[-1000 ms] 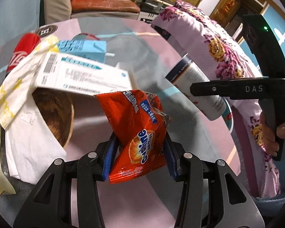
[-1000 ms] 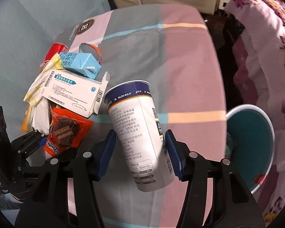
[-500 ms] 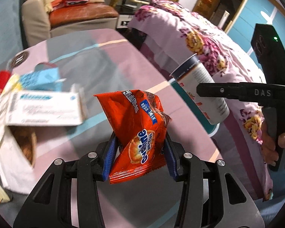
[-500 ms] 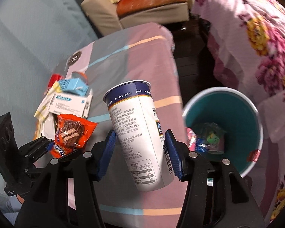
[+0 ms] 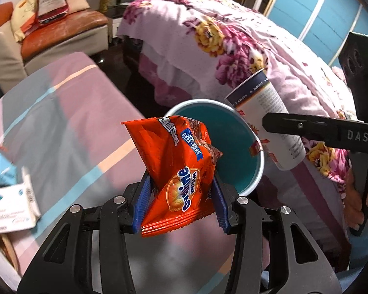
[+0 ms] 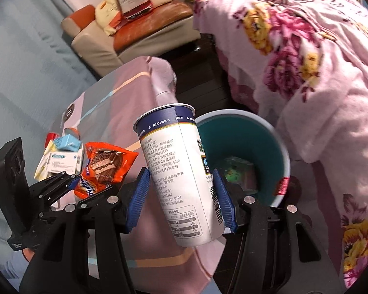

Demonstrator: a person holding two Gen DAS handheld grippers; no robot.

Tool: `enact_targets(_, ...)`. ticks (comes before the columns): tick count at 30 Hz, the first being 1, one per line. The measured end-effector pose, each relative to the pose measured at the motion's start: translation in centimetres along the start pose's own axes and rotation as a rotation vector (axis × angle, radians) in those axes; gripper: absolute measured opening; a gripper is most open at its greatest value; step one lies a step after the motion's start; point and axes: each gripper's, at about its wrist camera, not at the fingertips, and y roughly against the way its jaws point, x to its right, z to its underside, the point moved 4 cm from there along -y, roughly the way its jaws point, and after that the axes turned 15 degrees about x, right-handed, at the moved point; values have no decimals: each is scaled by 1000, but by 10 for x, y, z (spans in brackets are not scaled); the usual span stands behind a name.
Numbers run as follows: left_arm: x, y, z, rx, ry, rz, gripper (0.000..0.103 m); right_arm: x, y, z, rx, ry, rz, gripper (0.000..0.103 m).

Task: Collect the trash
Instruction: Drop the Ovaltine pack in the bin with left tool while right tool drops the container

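Bin (image 6: 281,147) stands between table (image 6: 125,103) and bed (image 6: 319,73).

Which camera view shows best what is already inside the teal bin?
The right wrist view: it looks down into the bin, where some wrappers lie at the bottom. In the left wrist view the snack packet hides the bin's bottom; only its rim and inner wall show.

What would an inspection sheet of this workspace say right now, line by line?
Surface: table under a striped pink, grey and blue cloth.
Job's things: orange snack wrapper and white yogurt cup held up; teal trash bin on the floor beside the table, some trash already inside.
Clutter: medicine box, light blue carton, red can left on the table.
Grippers: left hand-held gripper clamps the wrapper; right hand-held gripper clamps the cup.
Cables: nothing seen.
Surroundings: floral bedspread, sofa.
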Motion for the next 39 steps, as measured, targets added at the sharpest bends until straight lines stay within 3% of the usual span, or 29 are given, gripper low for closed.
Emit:
enact_targets(17,28,-46,-15,-40,-47,20,47,50,-2,-6,14,-82,37,51)
enact_targets(25,26,-52,-19,-34,-33,22,54,54,-5,-10,14,-88,41,51)
enact_targets(28,25,-53,-20,-29,-30,16,68,54,-7,-11,11,-86,42,51)
enact_targets(30,23,-52,-21,-18,-35,0,85,53,-8,-12,10,-85,46,51)
enact_targets(32,23,-51,-23,-7,-37,-7,91,53,-9,-13,8,-84,48,51)
enact_targets(39,15,-51,-23,-8,5,11,91,52,-13,-16,3,-83,59,51)
